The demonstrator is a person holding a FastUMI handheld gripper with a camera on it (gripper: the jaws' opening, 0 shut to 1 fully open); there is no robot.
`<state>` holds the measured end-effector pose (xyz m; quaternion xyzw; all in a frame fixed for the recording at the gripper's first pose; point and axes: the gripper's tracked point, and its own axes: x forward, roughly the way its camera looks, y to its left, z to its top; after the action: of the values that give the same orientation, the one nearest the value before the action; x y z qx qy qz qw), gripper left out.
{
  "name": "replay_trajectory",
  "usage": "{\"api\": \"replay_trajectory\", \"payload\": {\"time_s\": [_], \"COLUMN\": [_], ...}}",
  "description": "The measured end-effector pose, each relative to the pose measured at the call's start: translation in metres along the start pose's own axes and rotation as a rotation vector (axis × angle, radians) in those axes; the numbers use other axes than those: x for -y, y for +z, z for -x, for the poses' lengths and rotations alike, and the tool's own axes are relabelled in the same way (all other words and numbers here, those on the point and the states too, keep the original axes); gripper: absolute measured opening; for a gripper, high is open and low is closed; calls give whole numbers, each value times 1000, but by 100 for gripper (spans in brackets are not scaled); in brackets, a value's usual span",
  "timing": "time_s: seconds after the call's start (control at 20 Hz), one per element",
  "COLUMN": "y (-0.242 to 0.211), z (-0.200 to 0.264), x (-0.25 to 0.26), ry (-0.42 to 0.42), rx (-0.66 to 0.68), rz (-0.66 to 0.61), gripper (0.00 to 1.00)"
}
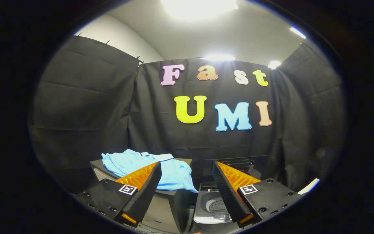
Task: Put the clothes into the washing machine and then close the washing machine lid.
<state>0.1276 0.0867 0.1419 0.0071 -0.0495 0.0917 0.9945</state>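
The gripper (pixel 187 182) hangs in the air with its two fingers spread wide, nothing between them but open space. Beyond the left finger (pixel 143 191) lies the light blue polo shirt (pixel 141 165), crumpled and spread over the top of a dark stand (pixel 101 169), its white-trimmed collar (pixel 157 157) turned up toward the booth's back wall and one corner of the cloth drooping over the stand's near edge. The finger's tip overlaps the shirt in the view, but whether it touches the fabric cannot be told. Just beside the stand, lower down and between the fingers toward the right one (pixel 230 191), sits the small top-loading washing machine (pixel 211 208). Its lid (pixel 239 164) stands raised at the back, and the pale perforated drum (pixel 216 204) shows through the open top, with a light grey panel along the near rim. No clothing is visible in the part of the drum that shows. Black cloth (pixel 86 113) closes the booth behind and to both sides, and bright ceiling lights (pixel 200 5) glare overhead.
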Motion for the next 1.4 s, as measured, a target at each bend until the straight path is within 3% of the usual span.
{"api": "replay_trajectory", "payload": {"time_s": [0.8, 1.4], "y": [2, -32], "z": [-124, -188], "x": [-71, -139], "ry": [164, 350], "rx": [-137, -372], "rz": [-50, -66], "gripper": [98, 99]}}
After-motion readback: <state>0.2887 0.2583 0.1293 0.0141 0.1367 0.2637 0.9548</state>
